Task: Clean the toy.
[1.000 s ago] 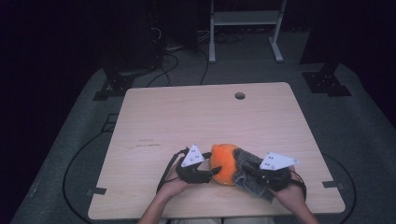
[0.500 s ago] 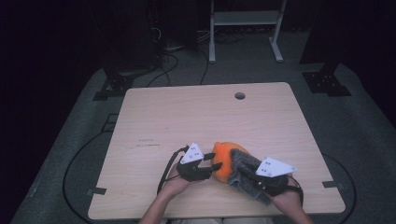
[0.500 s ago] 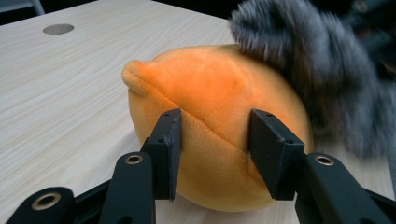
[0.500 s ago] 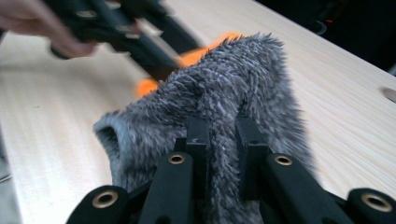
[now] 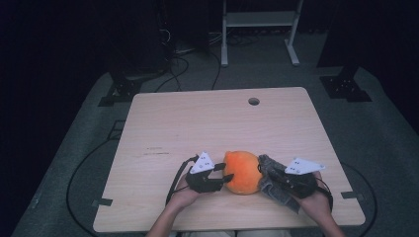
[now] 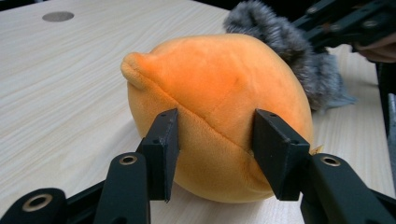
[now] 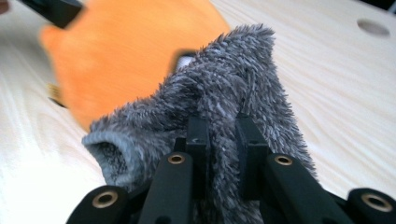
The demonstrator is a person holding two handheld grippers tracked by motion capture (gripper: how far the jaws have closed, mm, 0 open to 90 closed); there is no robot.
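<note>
A round orange plush toy [image 5: 242,170] lies on the wooden table [image 5: 222,123] near its front edge. My left gripper [image 5: 228,177] reaches it from the left. In the left gripper view both pads press into the plush toy's [image 6: 219,79] sides, so the left gripper [image 6: 215,144] is shut on it; its jaws have just been opening slightly with the plush between them. A grey fuzzy sock [image 5: 271,185] drapes against the plush's right side. My right gripper [image 7: 223,135] is shut on a fold of the sock [image 7: 224,88], with the blurred plush [image 7: 126,56] behind.
A round cable hole [image 5: 253,101] sits near the table's far edge. Behind the table stand a white metal frame [image 5: 259,19] and dark stands, with cables on the grey floor [image 5: 89,163]. Bare tabletop stretches away beyond the toy.
The right gripper with the sock dipped toward the near edge, then moved back right and away. The left hand stayed put against the plush.
</note>
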